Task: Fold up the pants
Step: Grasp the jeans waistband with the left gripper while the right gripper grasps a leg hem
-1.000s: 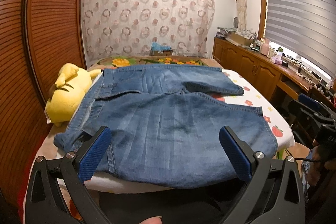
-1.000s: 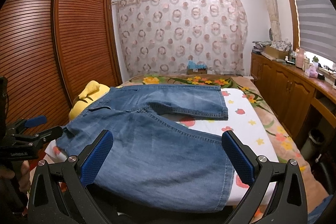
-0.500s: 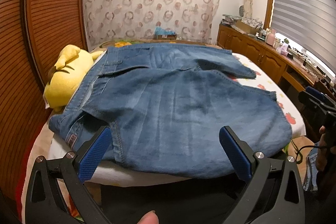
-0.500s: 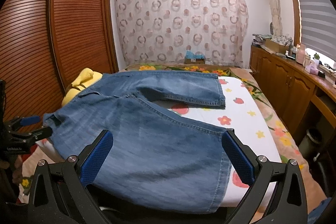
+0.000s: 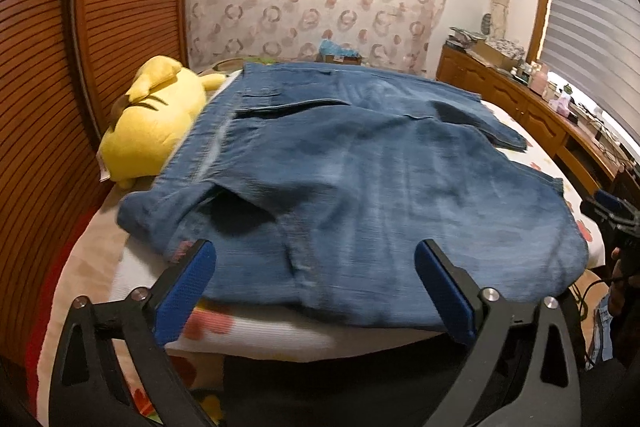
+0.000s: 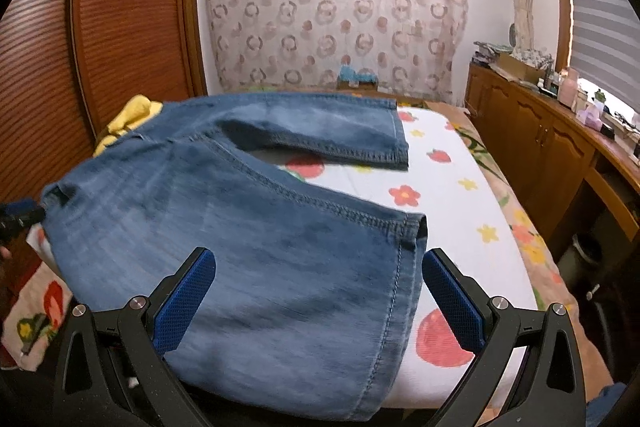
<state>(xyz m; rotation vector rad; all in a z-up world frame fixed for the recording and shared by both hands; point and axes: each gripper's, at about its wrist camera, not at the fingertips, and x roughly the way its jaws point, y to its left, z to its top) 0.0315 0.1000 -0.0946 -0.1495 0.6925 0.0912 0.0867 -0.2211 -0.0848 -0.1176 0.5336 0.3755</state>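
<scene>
On the flower-print bed (image 6: 452,211) the blue denim pants (image 5: 360,195) lie spread flat, both legs reaching toward the right; a yellow plush toy (image 5: 156,131) sits just beside the waistband; the left gripper (image 5: 316,291) and right gripper (image 6: 318,301) both gape wide, apparently touching nothing, though motion blur softens the near edge.

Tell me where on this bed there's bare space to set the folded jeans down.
The widest bare patch is the flowered sheet right of the jeans, between their leg hems and the wooden cabinets. The left side is crowded: the yellow plush toy lies against the waistband by the wardrobe doors.
</scene>
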